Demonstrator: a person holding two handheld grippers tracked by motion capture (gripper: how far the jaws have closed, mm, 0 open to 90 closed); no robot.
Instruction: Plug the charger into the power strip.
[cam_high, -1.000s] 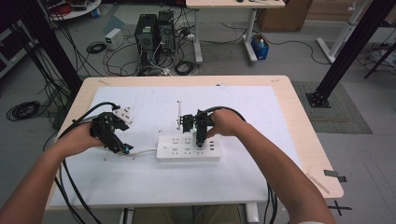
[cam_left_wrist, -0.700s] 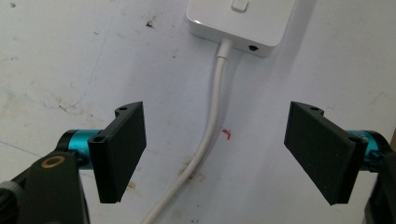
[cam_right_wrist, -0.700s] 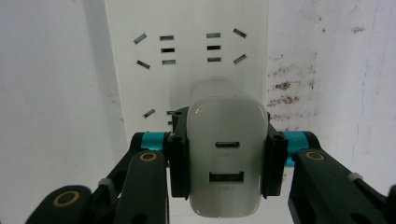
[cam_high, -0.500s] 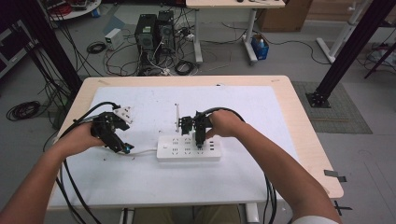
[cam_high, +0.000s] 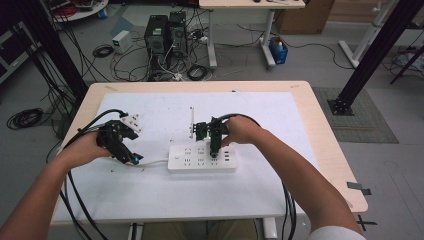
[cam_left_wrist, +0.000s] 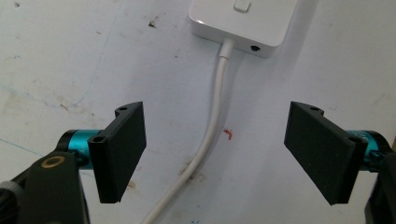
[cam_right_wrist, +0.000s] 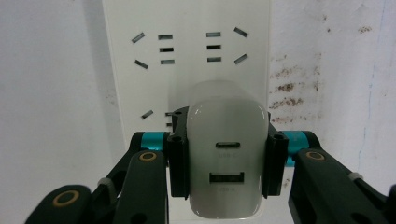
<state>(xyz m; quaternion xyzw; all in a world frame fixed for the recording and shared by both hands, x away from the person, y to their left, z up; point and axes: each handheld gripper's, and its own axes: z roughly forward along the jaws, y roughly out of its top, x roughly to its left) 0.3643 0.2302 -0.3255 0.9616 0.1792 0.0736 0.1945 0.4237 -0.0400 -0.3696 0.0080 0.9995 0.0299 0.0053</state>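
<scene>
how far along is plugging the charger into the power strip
Done: the right gripper is clamped on the white charger and holds it over the power strip. In hand: lining it up with a socket; whether the prongs are in is hidden. The left gripper is open astride the strip's cord. Left: press home, release.
</scene>
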